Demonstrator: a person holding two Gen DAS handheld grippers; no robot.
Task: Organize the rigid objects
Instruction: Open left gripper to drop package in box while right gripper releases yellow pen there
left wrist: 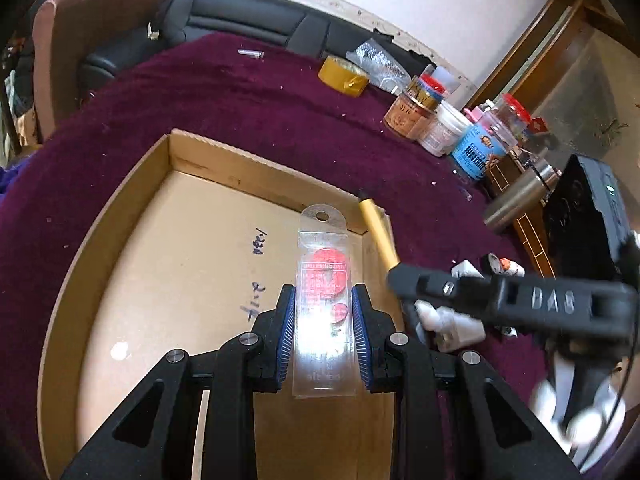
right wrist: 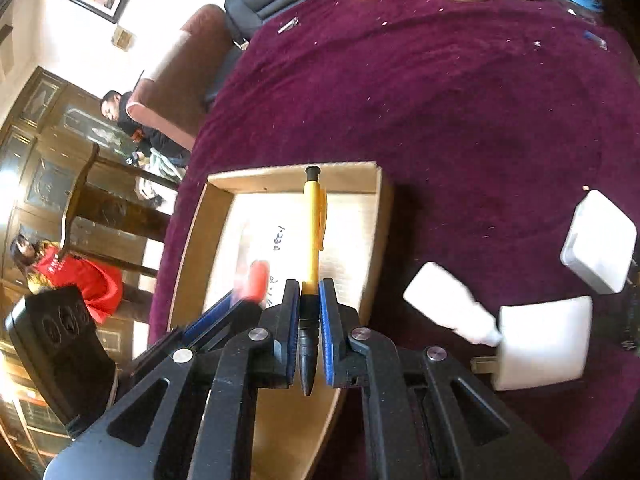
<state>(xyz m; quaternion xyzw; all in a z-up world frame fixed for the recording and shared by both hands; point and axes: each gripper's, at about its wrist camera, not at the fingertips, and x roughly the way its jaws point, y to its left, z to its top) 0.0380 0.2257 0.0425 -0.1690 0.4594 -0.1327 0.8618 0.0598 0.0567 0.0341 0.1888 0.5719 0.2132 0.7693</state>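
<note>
left gripper (left wrist: 323,320): clamped on a clear packet (left wrist: 323,304) with red bits inside, bottom centre of the left wrist view, held over the open box (left wrist: 120,216)
right gripper (right wrist: 309,320): pinched tight on a yellow pen (right wrist: 314,236), black tip pointing back at the camera, bottom centre of its own view, over the box's right side
box: shallow cardboard tray on the purple counter (right wrist: 460,120), some writing on its floor
chargers (right wrist: 544,340): white, lying on the counter at lower right of the right wrist view
tape (left wrist: 343,76) and jars (left wrist: 408,114): along the counter's far edge, upper right of the left wrist view
</note>
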